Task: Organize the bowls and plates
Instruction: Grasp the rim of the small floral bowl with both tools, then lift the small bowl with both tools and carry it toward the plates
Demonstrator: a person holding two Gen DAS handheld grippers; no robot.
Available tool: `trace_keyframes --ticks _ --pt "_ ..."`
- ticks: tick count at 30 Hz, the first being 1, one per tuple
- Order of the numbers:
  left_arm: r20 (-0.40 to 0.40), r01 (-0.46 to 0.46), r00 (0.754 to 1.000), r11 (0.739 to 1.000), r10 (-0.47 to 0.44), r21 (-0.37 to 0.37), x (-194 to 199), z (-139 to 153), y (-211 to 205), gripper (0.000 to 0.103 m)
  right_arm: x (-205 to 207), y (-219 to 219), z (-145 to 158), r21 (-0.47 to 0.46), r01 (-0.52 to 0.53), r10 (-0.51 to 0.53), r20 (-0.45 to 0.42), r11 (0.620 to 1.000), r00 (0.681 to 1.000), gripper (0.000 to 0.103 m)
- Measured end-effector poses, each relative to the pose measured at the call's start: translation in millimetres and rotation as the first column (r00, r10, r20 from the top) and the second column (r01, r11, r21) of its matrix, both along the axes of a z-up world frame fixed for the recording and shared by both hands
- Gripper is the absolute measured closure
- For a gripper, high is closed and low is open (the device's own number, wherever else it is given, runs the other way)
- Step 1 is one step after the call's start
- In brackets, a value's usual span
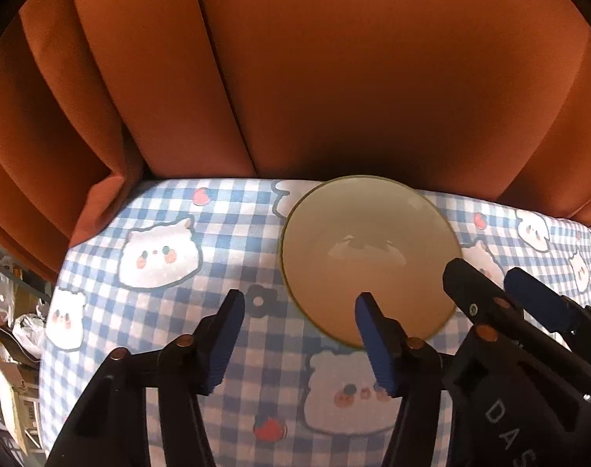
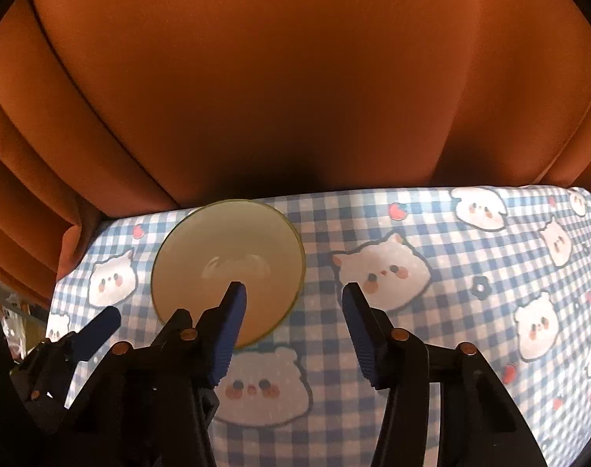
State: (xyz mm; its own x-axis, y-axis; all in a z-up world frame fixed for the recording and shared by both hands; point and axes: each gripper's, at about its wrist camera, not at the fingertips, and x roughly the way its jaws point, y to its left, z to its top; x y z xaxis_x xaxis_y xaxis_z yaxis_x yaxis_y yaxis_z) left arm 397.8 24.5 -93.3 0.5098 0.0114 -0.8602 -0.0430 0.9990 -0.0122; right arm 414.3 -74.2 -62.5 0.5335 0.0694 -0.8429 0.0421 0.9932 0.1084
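Note:
A cream bowl with a thin olive rim (image 1: 367, 257) sits upright and empty on the blue checked tablecloth, near the far edge; it also shows in the right wrist view (image 2: 227, 260). My left gripper (image 1: 299, 303) is open and empty, just left of the bowl, its right finger in front of the bowl's near rim. My right gripper (image 2: 293, 295) is open and empty, just right of the bowl, its left finger over the bowl's near side. The right gripper's fingers (image 1: 486, 299) show at the right of the left wrist view.
The tablecloth (image 1: 202, 241) with white cartoon animals covers the table. An orange curtain (image 1: 334, 78) hangs right behind the far edge. Cluttered boxes and bags (image 1: 11, 330) lie beyond the table's left edge. The cloth stretches out to the right (image 2: 490, 272).

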Motion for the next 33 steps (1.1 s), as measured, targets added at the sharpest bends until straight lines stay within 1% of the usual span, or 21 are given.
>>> trace_keyframes --ticks 1,3,5,7,8,10,12,14,15,16,19,25,33 --pt "-0.005 0.001 1.000 1.000 -0.001 -0.003 3.4 -4.1 0.6 0.048 5.1 0.8 -4.5 0.001 0.001 -0.001 -0.005 1.000 1.000 0.052" --pt "-0.010 -0.003 1.000 1.000 0.003 -0.001 10.1 -11.2 0.6 0.049 12.0 1.7 -11.4 -0.001 -0.002 0.002 -0.017 1.000 1.000 0.055" --pt "-0.011 -0.002 1.000 1.000 0.002 0.004 15.2 -16.6 -0.3 0.054 19.0 1.4 -18.2 0.004 -0.001 0.001 -0.027 1.000 1.000 0.058" --pt "-0.018 -0.005 1.000 1.000 0.005 0.010 20.1 -21.5 -1.0 0.057 25.1 0.8 -24.2 0.006 0.002 -0.002 -0.033 1.000 0.999 0.061" --pt "-0.021 -0.008 1.000 1.000 0.008 0.015 23.0 -24.3 -1.4 0.060 28.2 0.9 -26.7 0.007 0.003 -0.003 -0.036 1.000 0.999 0.062" --pt "-0.023 -0.007 1.000 1.000 0.007 0.021 26.6 -26.5 -3.0 0.063 33.5 0.4 -31.8 0.010 0.005 -0.004 -0.044 1.000 0.999 0.068" --pt "-0.026 -0.004 1.000 1.000 0.005 0.028 29.7 -29.6 -4.1 0.069 37.4 -1.2 -36.4 0.012 0.005 -0.004 -0.048 1.000 0.999 0.076" --pt "-0.037 -0.007 0.999 1.000 0.008 0.025 32.5 -33.5 -4.1 0.078 40.7 -1.4 -40.5 0.012 0.002 -0.001 -0.052 1.000 0.999 0.082" --pt "-0.044 -0.008 0.999 1.000 0.009 0.019 33.7 -35.4 -3.6 0.080 42.1 -1.7 -42.4 0.016 0.000 0.001 -0.055 1.000 0.998 0.086" --pt "-0.054 -0.010 0.999 1.000 0.010 0.012 34.9 -37.8 -3.3 0.082 43.6 -1.9 -44.7 0.022 -0.004 0.005 -0.060 1.000 0.998 0.088" --pt "-0.060 -0.011 0.998 1.000 0.011 0.005 36.6 -40.6 -3.0 0.084 47.1 -0.9 -47.9 0.023 -0.013 0.014 -0.064 1.000 0.998 0.089" --pt "-0.069 -0.011 0.998 1.000 0.011 0.003 35.4 -38.6 -3.5 0.084 51.3 2.7 -45.9 0.014 -0.023 0.024 -0.068 1.000 0.997 0.090" --pt "-0.076 -0.009 0.997 1.000 0.008 -0.010 25.8 -32.0 0.2 0.084 44.8 1.1 -33.9 0.016 -0.016 0.017 -0.068 1.000 0.997 0.090"
